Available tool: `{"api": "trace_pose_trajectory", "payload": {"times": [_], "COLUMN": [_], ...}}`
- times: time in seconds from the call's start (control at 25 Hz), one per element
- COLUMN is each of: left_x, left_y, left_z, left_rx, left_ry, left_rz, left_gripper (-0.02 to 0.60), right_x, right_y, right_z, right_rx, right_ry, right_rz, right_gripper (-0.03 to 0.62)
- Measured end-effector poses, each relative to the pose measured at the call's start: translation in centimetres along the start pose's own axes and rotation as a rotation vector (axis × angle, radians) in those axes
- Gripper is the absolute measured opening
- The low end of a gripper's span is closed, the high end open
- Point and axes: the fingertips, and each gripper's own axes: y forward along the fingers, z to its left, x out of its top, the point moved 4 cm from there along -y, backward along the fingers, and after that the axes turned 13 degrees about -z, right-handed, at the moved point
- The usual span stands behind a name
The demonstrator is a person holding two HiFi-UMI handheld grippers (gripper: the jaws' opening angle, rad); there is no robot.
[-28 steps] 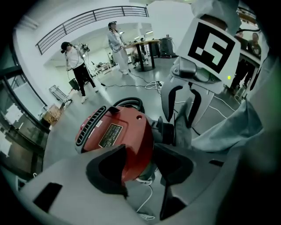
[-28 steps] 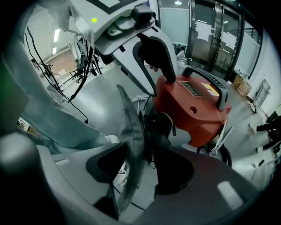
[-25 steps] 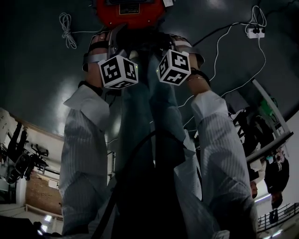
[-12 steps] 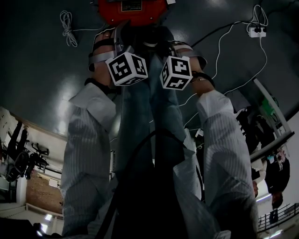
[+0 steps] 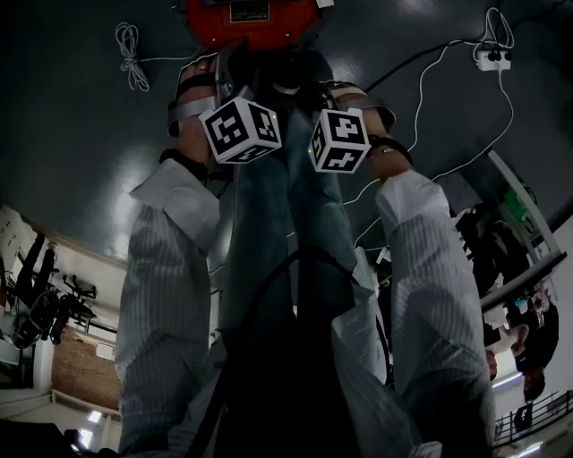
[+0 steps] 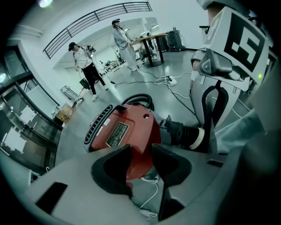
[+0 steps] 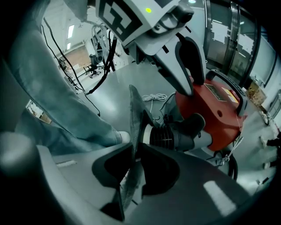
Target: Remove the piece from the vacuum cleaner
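Note:
The red vacuum cleaner [image 5: 251, 22] lies on the dark floor at the top of the head view. My left gripper [image 5: 240, 130] reaches down to it. In the left gripper view its jaws [image 6: 141, 154] hold the red body [image 6: 127, 132] between them, pads against the shell. A black ribbed hose coupling [image 7: 175, 134] with a white ring sticks out of the body. At its end stands a thin grey piece [image 7: 134, 114]. My right gripper [image 7: 135, 154] has this piece between its pads, and its jaws are opening slightly. The right gripper [image 5: 338, 139] sits just right of the left one.
The person's legs in grey jeans [image 5: 286, 250] stand between the arms. White cables and a power strip [image 5: 491, 61] lie at the top right, a coiled cord [image 5: 130, 58] at the top left. Two people [image 6: 88, 70] and a table [image 6: 151, 39] are far off.
Both grippers moved forward toward the red vacuum cleaner and drew closer together. Over the last half second they have barely moved.

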Motion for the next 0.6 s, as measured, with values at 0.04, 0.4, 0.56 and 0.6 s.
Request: {"api": "trace_pose_trajectory", "payload": {"times": [0.04, 0.4, 0.56, 0.6], "left_x": [0.1, -0.1, -0.1, -0.2], "left_y": [0.0, 0.2, 0.0, 0.0], "left_z": [0.0, 0.2, 0.1, 0.2], "left_rx": [-0.001, -0.003, -0.008, -0.013], "left_ry": [0.0, 0.005, -0.003, -0.024], "left_rz": [0.001, 0.001, -0.012, -0.015], "left_gripper": [0.152, 0.152, 0.152, 0.148], "right_x": [-0.1, -0.7, -1.0, -1.0], "right_y": [-0.1, 0.9, 0.8, 0.6], "right_z": [0.0, 5.4, 8.8, 8.7], "right_rx": [0.008, 0.227, 0.198, 0.177], "right_ry": [0.005, -0.086, 0.091, 0.135], "right_rz": [-0.009, 0.012, -0.001, -0.011], "right_gripper": [0.054, 0.028, 0.028, 0.028]}}
